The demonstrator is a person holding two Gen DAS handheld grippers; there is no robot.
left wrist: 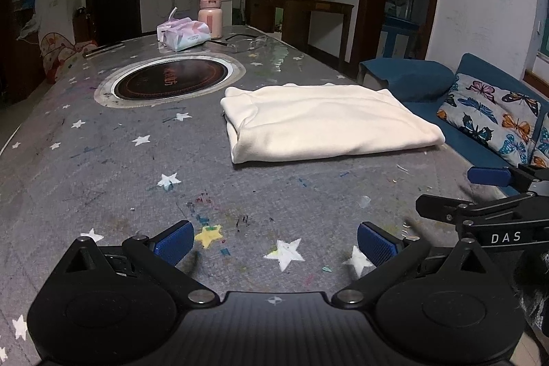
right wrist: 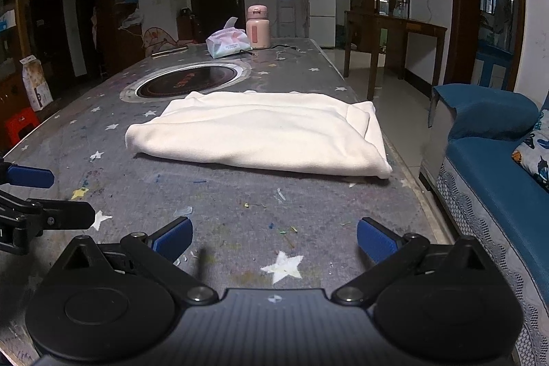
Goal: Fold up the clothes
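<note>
Left wrist view looks low along a long table point(left wrist: 103, 167) covered in a grey cloth printed with white stars, and the same table fills the right wrist view. A blue sofa point(right wrist: 497, 187) stands just beside the table's right edge, with a butterfly-print cushion point(left wrist: 487, 115) on it. A round dark cooktop point(left wrist: 171, 79) is set into the tabletop past the middle.

The cream garment point(left wrist: 326, 122), folded into a flat rectangular bundle, lies on the table between the cooktop and the sofa-side edge, well ahead of both tools and touching neither. In the right wrist view its near right corner sits close to the table's edge.

The left gripper point(left wrist: 276, 242) hovers low over the bare cloth, pointing forward along the table, level, its blue-padded fingers point(left wrist: 173, 242) spread wide with nothing between them. The right gripper point(right wrist: 274, 240) sits just beside it at about the same height and heading, its jaws likewise spread wide and empty. Each tool's side shows at the edge of the other's view; whether either one touches the cloth underneath is hard to tell.

At the far end stand a pink flask point(right wrist: 258, 27) and, just beside it, a tissue pack point(right wrist: 228, 42).
</note>
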